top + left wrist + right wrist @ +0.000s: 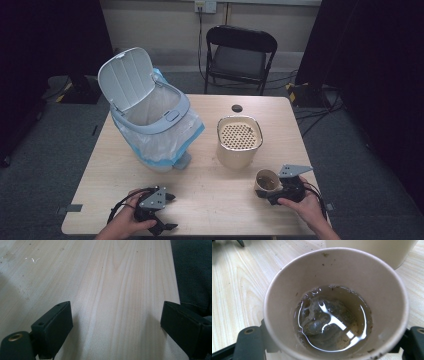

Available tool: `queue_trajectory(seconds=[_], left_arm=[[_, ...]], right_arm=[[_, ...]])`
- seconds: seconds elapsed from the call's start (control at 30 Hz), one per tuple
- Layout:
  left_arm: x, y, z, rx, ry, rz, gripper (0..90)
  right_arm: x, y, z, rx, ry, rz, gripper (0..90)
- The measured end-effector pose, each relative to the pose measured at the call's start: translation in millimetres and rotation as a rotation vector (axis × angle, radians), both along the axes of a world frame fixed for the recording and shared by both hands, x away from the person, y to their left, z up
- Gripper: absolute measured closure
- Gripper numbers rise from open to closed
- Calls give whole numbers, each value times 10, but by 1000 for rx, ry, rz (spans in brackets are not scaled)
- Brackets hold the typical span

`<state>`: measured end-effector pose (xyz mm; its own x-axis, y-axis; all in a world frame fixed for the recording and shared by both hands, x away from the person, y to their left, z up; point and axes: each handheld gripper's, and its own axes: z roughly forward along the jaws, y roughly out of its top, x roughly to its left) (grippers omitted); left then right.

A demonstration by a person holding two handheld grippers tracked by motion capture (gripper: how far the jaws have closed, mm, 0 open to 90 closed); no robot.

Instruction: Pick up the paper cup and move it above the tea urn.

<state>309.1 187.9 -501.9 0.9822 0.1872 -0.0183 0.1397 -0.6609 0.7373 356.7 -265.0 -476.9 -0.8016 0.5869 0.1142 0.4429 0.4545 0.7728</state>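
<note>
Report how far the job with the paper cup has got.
Done: the bin stands with its lid up, and the strainer pot sits nearby. In hand: the right gripper has its jaws on either side of the paper cup, which holds brown liquid and a tea bag. Left: lifting and emptying it. The left gripper rests open.

A: What am I looking at?
B: A small paper cup (266,182). I see it standing up straight near the front right edge of the table.
A: What is in it?
B: Brown water (332,317) at the bottom, with a wet, dark lump in it.
</note>
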Motion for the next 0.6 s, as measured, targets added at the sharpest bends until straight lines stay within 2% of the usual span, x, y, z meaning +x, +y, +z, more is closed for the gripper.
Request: queue_trajectory(seconds=[0.6], left_arm=[[-1, -1, 1, 0, 2, -2, 99]], right_arm=[[-15, -5, 38, -42, -16, 13, 267]])
